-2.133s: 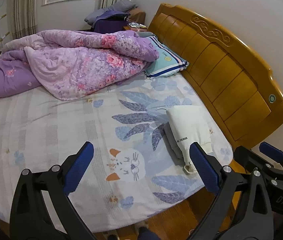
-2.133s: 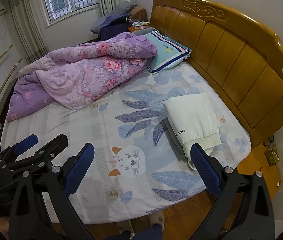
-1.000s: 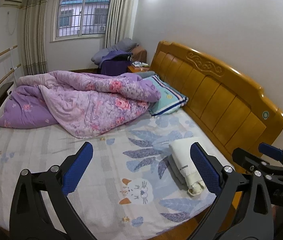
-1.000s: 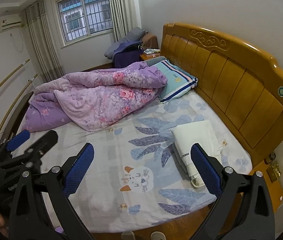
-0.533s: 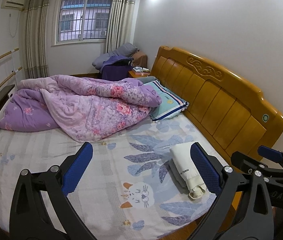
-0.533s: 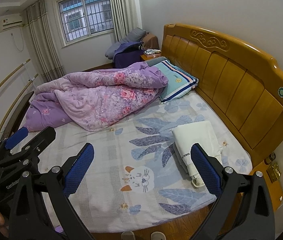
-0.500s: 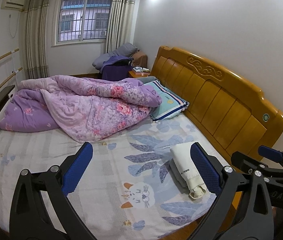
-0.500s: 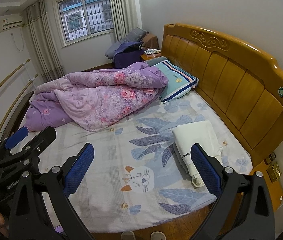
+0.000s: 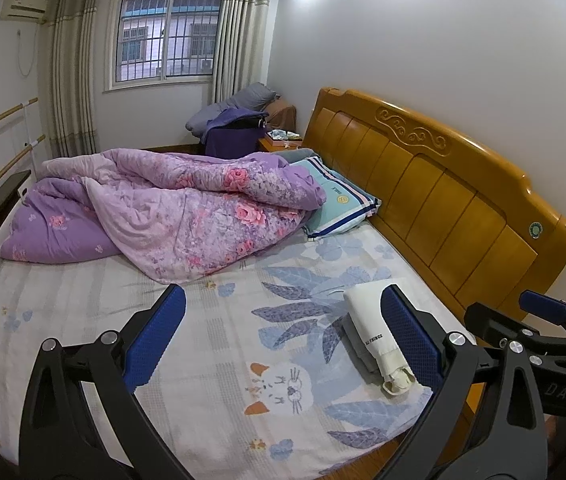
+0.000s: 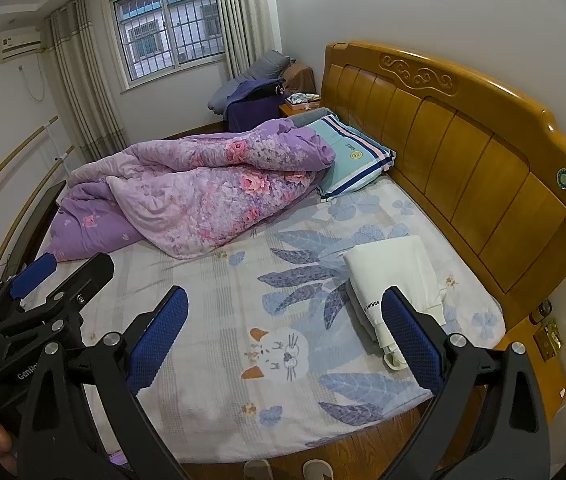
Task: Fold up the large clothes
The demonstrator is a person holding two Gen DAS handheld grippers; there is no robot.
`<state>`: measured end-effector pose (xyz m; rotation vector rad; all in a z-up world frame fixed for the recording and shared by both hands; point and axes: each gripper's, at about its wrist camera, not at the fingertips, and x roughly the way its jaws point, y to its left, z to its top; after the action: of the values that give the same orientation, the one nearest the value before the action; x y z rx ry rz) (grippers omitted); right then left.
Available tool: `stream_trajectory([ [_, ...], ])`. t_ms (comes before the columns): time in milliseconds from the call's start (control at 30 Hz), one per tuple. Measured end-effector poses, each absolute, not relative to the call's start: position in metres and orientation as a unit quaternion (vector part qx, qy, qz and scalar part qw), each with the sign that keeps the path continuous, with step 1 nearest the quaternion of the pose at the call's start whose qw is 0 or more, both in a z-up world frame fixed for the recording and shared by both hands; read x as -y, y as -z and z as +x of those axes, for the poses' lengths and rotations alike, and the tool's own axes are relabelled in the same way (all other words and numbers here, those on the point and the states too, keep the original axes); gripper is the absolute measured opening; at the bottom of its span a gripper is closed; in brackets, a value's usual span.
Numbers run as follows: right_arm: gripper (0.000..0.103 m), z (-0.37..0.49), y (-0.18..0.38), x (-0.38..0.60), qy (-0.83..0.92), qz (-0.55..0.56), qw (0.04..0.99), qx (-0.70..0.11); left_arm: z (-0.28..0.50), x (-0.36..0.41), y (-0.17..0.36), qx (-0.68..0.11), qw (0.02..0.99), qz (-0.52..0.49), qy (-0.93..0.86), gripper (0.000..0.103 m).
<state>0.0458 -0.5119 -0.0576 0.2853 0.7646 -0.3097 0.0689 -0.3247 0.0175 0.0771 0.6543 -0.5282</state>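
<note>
A folded cream garment (image 9: pixel 371 330) lies on a folded grey one at the near right of the bed (image 9: pixel 83 312), close to the headboard; it also shows in the right wrist view (image 10: pixel 393 276). My left gripper (image 9: pixel 283 338) is open and empty, held back from the bed's near edge. My right gripper (image 10: pixel 285 336) is open and empty too, beside it. Each gripper shows in the other's view, the right one at the right edge (image 9: pixel 539 320), the left one at the left edge (image 10: pixel 47 280).
A crumpled purple floral quilt (image 9: pixel 171 208) covers the far half of the bed. A teal striped pillow (image 9: pixel 339 204) leans at the wooden headboard (image 9: pixel 455 200). A nightstand and a pile of dark clothes (image 9: pixel 235 128) stand beyond. Wooden floor (image 10: pixel 355 448) lies below.
Both grippers have drawn back and tilted up from the bed, so more of the room shows. The folded garments have not moved. Both grippers stay open.
</note>
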Motion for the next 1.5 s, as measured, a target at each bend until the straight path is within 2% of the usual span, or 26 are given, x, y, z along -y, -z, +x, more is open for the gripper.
stream_trajectory([
  [1500, 0.094, 0.057, 0.067, 0.514, 0.145, 0.139, 0.903, -0.380, 0.082, 0.317, -0.016, -0.322, 0.910, 0.041, 0.259, 0.098],
])
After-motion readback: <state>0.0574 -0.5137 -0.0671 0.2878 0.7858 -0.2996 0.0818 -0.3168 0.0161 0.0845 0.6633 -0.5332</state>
